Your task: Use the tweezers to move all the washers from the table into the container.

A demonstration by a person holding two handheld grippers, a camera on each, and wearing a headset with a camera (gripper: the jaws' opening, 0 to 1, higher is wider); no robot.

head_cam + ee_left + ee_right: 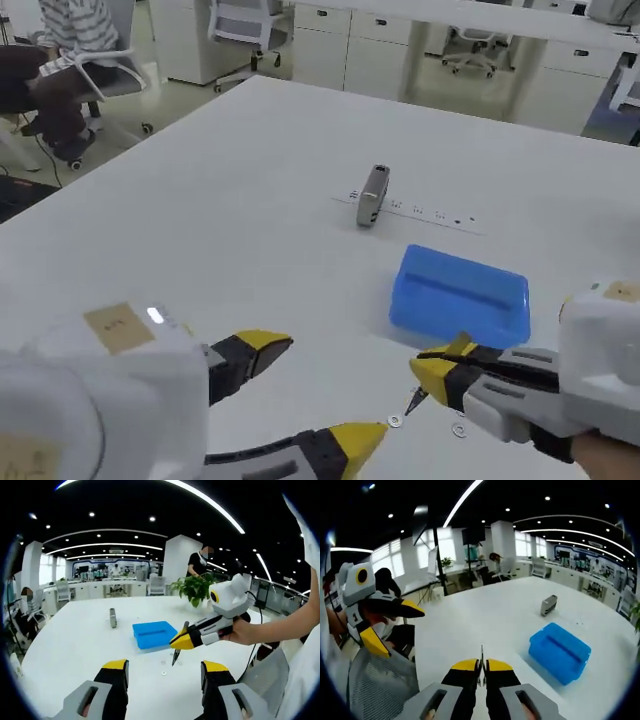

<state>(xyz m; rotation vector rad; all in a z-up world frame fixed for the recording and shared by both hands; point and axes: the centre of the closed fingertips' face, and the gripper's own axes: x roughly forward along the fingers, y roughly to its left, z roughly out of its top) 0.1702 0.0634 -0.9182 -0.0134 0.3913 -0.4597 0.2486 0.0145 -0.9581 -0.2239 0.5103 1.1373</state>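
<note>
2 washers [395,421] left on desk [250,200] | container [450,325] fill not discernible | tweezers [178,647] pinched in right gripper [481,666] fingers | left gripper [166,665] fingers wide

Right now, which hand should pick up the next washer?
Right. The right gripper is shut on the tweezers, whose tips are close to a washer. The left gripper is open, holding nothing.

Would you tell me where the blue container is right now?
In the head view, the blue container sits on the table right of centre, just beyond the right gripper holding the tweezers, nearer than the grey device.
</note>
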